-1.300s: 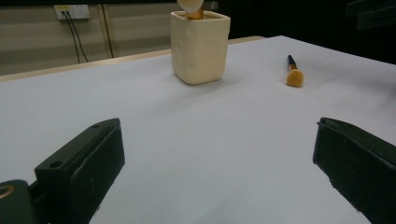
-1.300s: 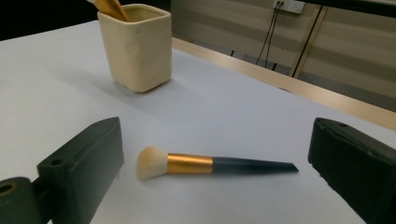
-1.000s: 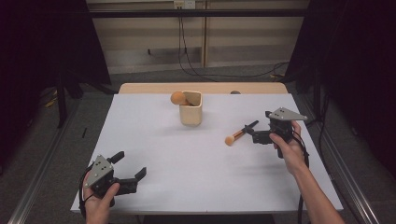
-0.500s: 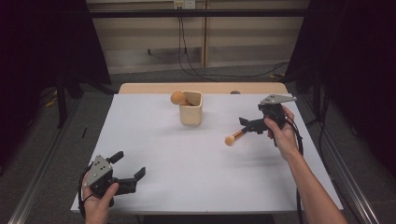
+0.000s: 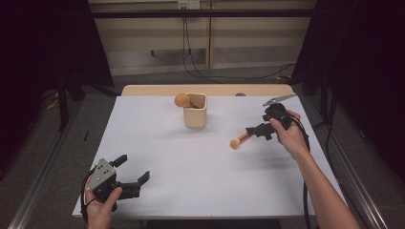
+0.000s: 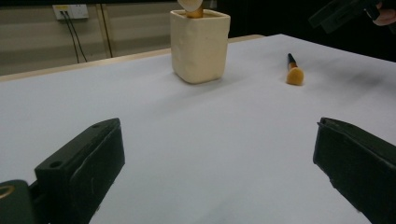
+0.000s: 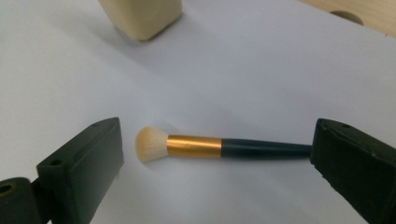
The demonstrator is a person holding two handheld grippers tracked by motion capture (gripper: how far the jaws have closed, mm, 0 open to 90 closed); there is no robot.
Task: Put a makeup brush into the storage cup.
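Note:
A makeup brush (image 5: 240, 140) with a pale head, gold band and dark handle lies flat on the white table (image 5: 167, 157), right of centre. My right gripper (image 5: 255, 131) hovers over its handle end, open. In the right gripper view the brush (image 7: 205, 147) lies on the table between the wide-apart jaws, untouched. A cream cup (image 5: 196, 114) stands at the far middle with another round-headed brush (image 5: 182, 100) leaning out of it. My left gripper (image 5: 133, 168) rests open near the front left corner, empty. The left gripper view shows the cup (image 6: 200, 44) and the lying brush (image 6: 294, 72) ahead.
A wooden strip (image 5: 153, 89) runs along the table's far edge. Cables (image 5: 229, 76) trail over the floor behind it. Dark curtains (image 5: 43, 52) hang at both sides. The other gripper (image 6: 341, 14) shows at the top right of the left gripper view.
My right gripper has lifted and drawn back toward the far right, off the brush. The brush lies in the same spot. The left gripper has not moved.

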